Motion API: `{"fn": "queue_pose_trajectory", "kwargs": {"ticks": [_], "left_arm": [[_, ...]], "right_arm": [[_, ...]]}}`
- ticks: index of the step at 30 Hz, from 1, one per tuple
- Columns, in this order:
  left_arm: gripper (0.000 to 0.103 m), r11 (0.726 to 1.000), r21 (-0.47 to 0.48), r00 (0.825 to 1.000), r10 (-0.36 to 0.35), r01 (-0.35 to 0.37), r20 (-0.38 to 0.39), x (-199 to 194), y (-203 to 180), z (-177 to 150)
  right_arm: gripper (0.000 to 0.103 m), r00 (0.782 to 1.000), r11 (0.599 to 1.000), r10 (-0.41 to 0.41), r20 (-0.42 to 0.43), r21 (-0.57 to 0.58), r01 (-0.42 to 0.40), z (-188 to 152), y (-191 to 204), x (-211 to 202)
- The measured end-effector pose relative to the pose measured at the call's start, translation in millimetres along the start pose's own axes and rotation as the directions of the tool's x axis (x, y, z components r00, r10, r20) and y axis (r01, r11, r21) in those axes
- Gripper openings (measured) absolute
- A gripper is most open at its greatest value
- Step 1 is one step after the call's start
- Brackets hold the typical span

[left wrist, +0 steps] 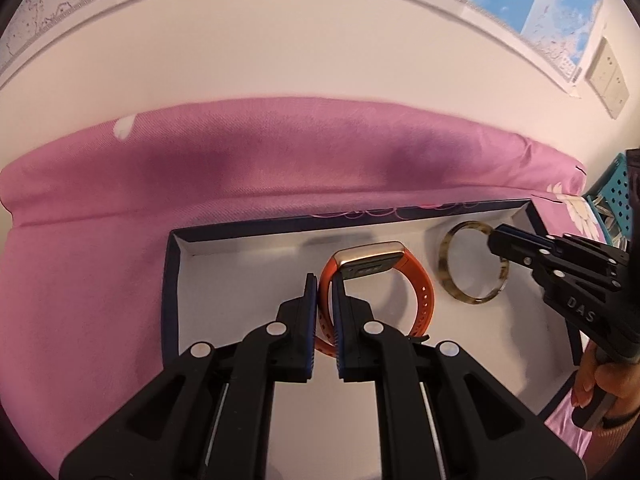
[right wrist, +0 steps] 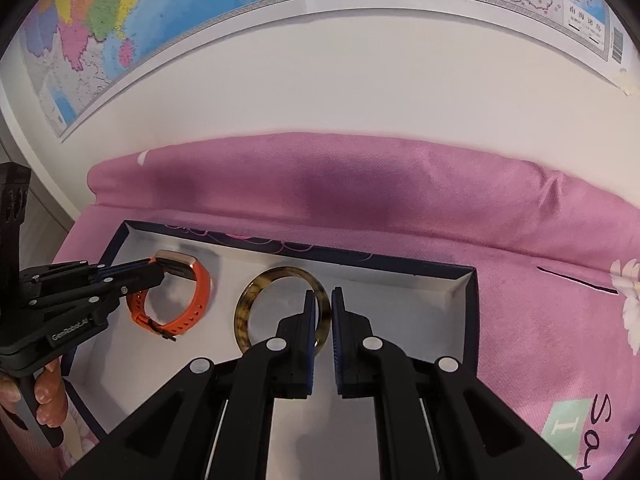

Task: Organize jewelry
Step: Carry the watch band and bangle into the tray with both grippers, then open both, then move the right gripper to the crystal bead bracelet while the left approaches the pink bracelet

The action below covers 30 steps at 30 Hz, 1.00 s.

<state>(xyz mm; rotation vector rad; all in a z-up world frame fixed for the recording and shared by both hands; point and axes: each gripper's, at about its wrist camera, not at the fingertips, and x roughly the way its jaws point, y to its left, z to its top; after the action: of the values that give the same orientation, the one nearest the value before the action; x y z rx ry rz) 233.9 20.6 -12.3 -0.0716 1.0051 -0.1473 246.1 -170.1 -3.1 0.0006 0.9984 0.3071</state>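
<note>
Placing step: both pieces held over the box. Left gripper is clamped on the watch strap, right gripper pinches the bangle rim, each item just ahead of its fingertips. Next, likely: lower to the floor, open jaws, back out.

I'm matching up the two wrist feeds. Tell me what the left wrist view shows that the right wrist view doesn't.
Only the left wrist view shows a wall socket and a teal perforated basket. Only the right wrist view shows the coloured part of the wall map. Both show the box, the left gripper shut on the orange watch, and the right gripper shut on the tortoiseshell bangle.
</note>
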Motion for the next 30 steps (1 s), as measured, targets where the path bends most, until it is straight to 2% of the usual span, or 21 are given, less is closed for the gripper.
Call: {"fn": "queue_pose_trajectory", "kwargs": {"ticks": [7,13,14,15,16,17,21,24,30], "left_arm": [[0.008,0.999,0.0,0.999,0.034,-0.034,-0.026,7.0,-1.4,6.6],[0.013,0.999,-0.021,0.999,0.036,-0.036,-0.019,4.8,0.3,9.4],[0.016,0.999,-0.013,0.999,0.04,-0.04,0.0,-0.5,0.7,7.4],[0.029,0.999,-0.007,0.999,0.045,-0.045,0.017,-5.7,0.1,5.3],[0.041,0.998,0.0,0.996,0.066,-0.066,0.058,-16.9,0.2,0.8],[0.045,0.997,0.004,0.993,0.078,-0.078,0.084,-23.4,0.2,-1.8],[0.054,0.997,0.014,0.981,0.07,-0.074,0.183,-64.3,1.4,-25.7],[0.061,0.996,0.038,0.969,0.064,-0.075,0.24,-90.7,-0.6,-49.0],[0.069,0.995,0.095,0.962,0.01,-0.037,0.271,-121.4,-7.2,-101.9]], "right_arm": [[0.008,1.0,1.0,-0.027,0.002,0.007,0.027,3.7,4.4,2.9],[0.012,0.999,1.0,0.002,0.043,0.027,-0.003,-0.5,1.5,-10.1],[0.014,0.998,1.0,0.011,0.061,0.02,-0.012,-3.3,2.2,-16.9],[0.019,0.995,0.999,0.032,0.09,0.003,-0.033,-8.3,3.8,-28.1],[0.028,0.993,0.999,0.05,0.111,-0.01,-0.05,-12.9,4.4,-36.8],[0.035,0.988,0.997,0.071,0.138,-0.027,-0.068,-20.0,5.2,-48.8],[0.042,0.973,0.985,0.148,0.176,-0.113,-0.129,-52.3,11.5,-90.2],[0.045,0.968,0.973,0.176,0.177,-0.178,-0.145,-79.8,17.0,-111.9],[0.045,0.973,0.952,0.202,0.113,-0.255,-0.168,-139.8,31.0,-127.8]]}}
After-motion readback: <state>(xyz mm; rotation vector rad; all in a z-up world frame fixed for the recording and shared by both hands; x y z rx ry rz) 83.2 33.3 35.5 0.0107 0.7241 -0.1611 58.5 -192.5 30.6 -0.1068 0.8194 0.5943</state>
